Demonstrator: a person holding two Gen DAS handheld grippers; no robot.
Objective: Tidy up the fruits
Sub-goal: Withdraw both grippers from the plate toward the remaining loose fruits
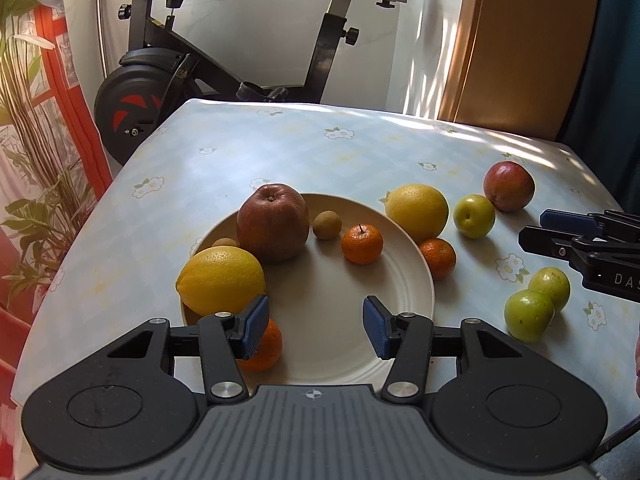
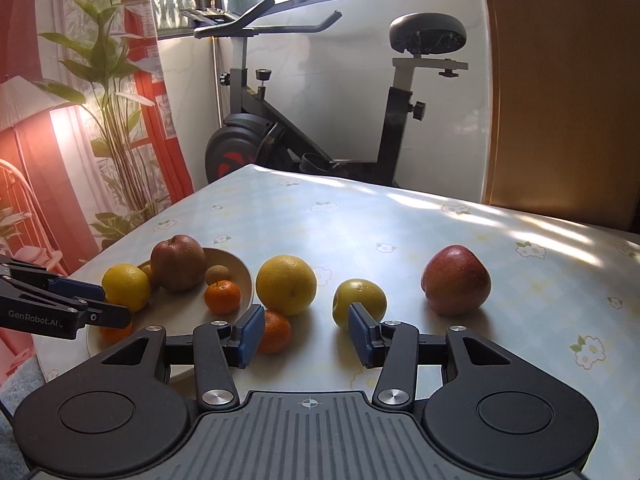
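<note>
Plate (image 1: 416, 300): my landmark, cream, on the flowered table (image 1: 320, 148).
On the plate: brown apple (image 1: 273, 226), lemon (image 1: 221, 280), tangerine (image 1: 362, 243), small tan fruit (image 1: 327, 225).
Just beside the plate, right: yellow orange (image 1: 417, 212), second tangerine (image 1: 438, 258).
Further right of the plate: red apple (image 1: 509, 186), three green fruits (image 1: 474, 216).
My left gripper (image 1: 316, 326): over the plate's near edge, jaws spread, nothing between.
My right gripper (image 2: 306, 336): right of the plate, jaws apart, empty.
</note>
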